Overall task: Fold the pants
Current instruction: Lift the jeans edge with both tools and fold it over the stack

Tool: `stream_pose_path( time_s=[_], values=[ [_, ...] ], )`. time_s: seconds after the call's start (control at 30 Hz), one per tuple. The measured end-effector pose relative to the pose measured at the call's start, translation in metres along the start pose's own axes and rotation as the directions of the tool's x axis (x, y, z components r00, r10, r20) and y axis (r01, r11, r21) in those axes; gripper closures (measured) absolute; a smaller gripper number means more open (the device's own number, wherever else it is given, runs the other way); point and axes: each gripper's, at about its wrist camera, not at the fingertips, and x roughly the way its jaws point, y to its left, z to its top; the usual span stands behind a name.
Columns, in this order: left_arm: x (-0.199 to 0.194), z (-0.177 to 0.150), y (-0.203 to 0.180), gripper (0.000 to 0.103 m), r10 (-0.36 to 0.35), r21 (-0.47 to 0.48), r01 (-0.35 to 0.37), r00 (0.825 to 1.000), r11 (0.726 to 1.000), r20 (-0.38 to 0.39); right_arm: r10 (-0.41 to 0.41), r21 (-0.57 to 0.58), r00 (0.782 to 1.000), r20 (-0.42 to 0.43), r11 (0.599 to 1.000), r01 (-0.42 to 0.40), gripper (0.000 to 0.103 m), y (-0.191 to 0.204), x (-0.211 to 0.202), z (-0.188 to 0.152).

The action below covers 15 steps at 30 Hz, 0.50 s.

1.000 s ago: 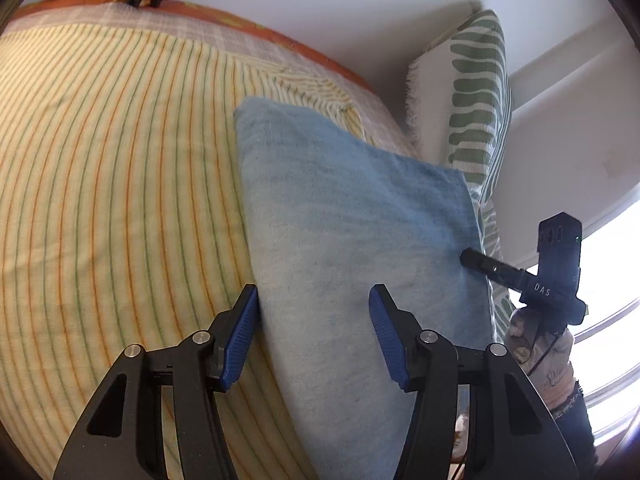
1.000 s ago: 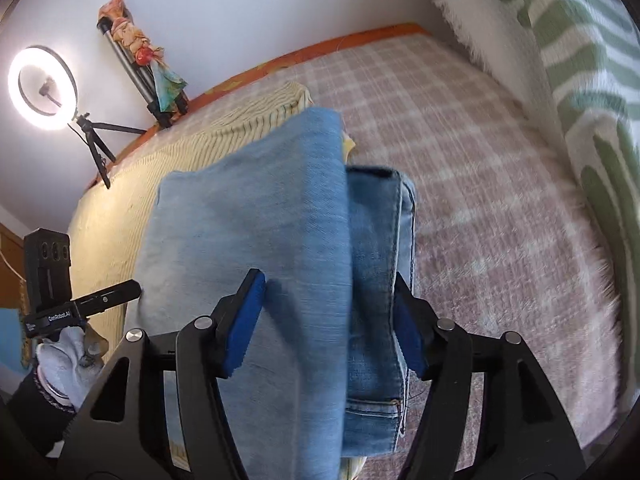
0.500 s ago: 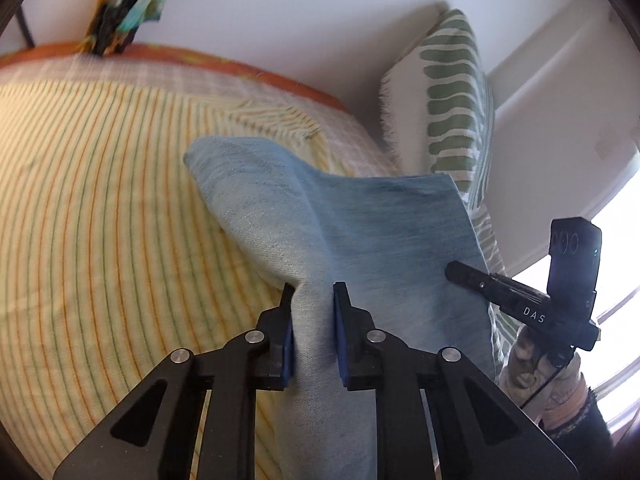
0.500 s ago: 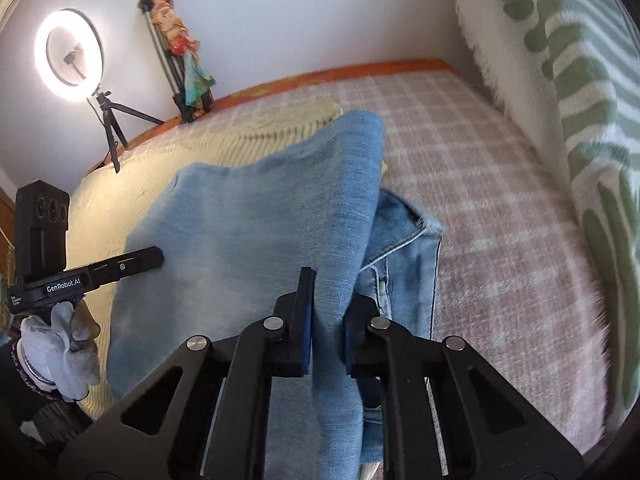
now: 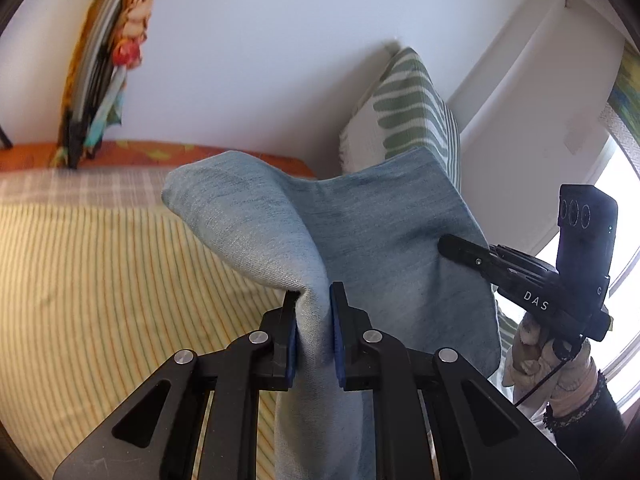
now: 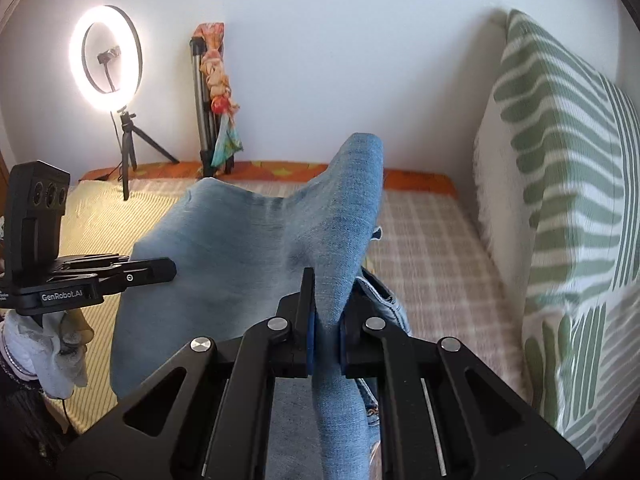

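The left gripper (image 5: 312,328) has its two blue-padded black fingers (image 5: 289,334) pressed nearly together on a bunched fold of the light blue denim pants (image 5: 360,232), with only the thickness of cloth between the pads. From that pinch the denim rises forward and spreads out, one rounded corner reaching up to the left of the fingers and a broad panel stretching away to their right. At the right end of that panel the right gripper (image 5: 448,245) is seen from the side, its black fingertip touching the cloth.

In its own view, the right gripper (image 6: 325,320) likewise has its blue-padded fingers (image 6: 307,320) closed tight on a ridge of the same denim. The fabric climbs ahead of the fingers to a rolled peak and sags to their left in a wide sheet, where the left gripper (image 6: 168,271) meets it. Just to the right of the fingers and lower down, a darker part of the pants with seams hangs beneath the held layer.

Below and beyond the fingers lies the bed, with a yellow striped cover (image 5: 100,280) to the left and a pinkish checked blanket (image 6: 424,240) to the right. Farther right a green-and-white patterned cushion (image 6: 560,200) stands upright against the white wall. Far ahead to the left a lit ring light on a tripod (image 6: 106,54) and a folded stand draped with colourful cloth (image 6: 214,96) stand by the wall.
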Motion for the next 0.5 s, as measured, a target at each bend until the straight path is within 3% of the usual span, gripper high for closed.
stream_pose_path(
  time_s=[0.23,0.5],
  values=[
    [0.014,0.057,0.018,0.091,0.062,0.054,-0.065,0.997,0.996,0.050,-0.029,-0.041,0.999,0.043,0.999,0.031,0.094,-0.003,0.049,0.058],
    [0.058,0.108,0.060,0.091,0.143,0.069,-0.147,0.988,0.987,0.064,-0.047,-0.093,0.998,0.037,0.994,0.050,0.094,-0.008,0.138,0.103]
  ],
)
